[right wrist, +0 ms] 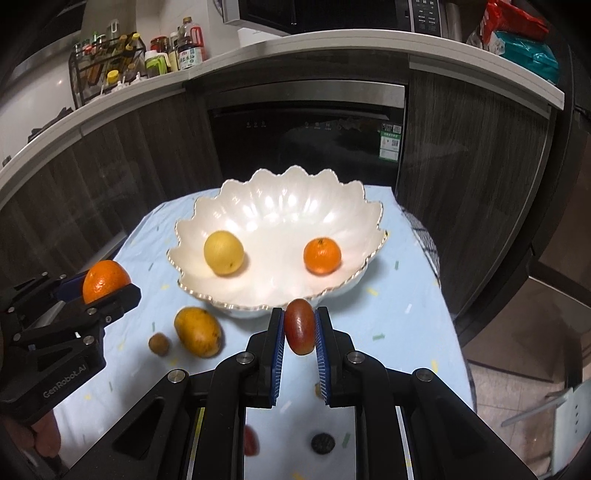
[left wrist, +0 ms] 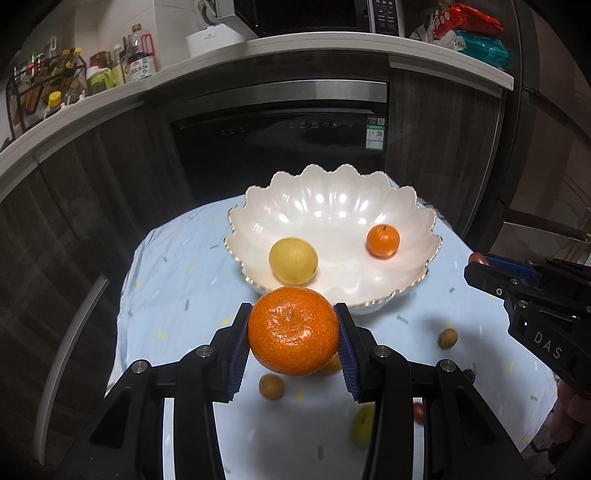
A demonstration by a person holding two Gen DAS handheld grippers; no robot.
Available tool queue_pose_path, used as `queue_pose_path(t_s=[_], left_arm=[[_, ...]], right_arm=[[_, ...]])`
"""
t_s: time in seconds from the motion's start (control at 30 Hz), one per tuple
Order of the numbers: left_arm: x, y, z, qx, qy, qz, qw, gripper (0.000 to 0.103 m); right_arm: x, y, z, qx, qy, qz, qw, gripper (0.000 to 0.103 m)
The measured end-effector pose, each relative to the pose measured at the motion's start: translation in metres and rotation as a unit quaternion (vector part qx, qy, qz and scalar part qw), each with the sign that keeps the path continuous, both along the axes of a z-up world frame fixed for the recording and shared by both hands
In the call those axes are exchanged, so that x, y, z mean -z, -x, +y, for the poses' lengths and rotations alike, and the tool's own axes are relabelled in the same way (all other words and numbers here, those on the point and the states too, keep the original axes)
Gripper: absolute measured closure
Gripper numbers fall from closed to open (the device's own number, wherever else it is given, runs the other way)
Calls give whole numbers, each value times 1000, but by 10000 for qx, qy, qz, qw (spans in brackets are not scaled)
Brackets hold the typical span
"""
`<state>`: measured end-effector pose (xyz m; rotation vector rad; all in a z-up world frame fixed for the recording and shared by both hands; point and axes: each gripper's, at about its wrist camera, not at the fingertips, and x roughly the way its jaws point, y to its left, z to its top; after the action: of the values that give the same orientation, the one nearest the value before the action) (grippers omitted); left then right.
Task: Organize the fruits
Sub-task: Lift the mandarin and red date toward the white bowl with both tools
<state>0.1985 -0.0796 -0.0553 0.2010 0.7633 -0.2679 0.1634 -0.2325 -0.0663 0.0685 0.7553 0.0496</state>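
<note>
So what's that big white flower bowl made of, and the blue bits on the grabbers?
The bowl looks like glazed ceramic or pearly glass: glossy, bright reflections, a thin gold rim. Hard to say which. The blue pads on the right gripper look like ribbed rubber or soft plastic, dull and ridged.

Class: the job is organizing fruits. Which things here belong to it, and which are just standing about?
Belong: white bowl, lemon and small orange inside it, big orange in left tongs, red fruit in right tongs, mango.

Standing about: sauce bottles, microwave, dishwasher.
</note>
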Motion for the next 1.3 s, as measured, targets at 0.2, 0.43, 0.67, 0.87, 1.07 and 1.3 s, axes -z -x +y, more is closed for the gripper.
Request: queue_pose_path(t_s=[0.2,0.43,0.67,0.87,1.07,1.3], left_arm=[[-4,-17,-9,104,12,-57,9999,60],[-5,-37,-16,228,79,34,9997,60],[1,-55,-28,449,59,126,9989,60],[9,-70,-35,551,97,283,9980,60],[18,-79,-40,649,91,426,9969,60],[30,-86,-44,712,84,625,9955,60]], right_arm=[[-7,-14,-2,-8,-2,-75,10000,86],[-12,-32,-5,5,-20,-121,9999,86],[-10,-51,-8,-44,-72,-48,10000,86],[-6,-66,-8,-89,-107,52,9999,86],[4,-80,-7,-137,-196,205,9995,86],[16,-90,-5,-208,-293,417,9985,86]])
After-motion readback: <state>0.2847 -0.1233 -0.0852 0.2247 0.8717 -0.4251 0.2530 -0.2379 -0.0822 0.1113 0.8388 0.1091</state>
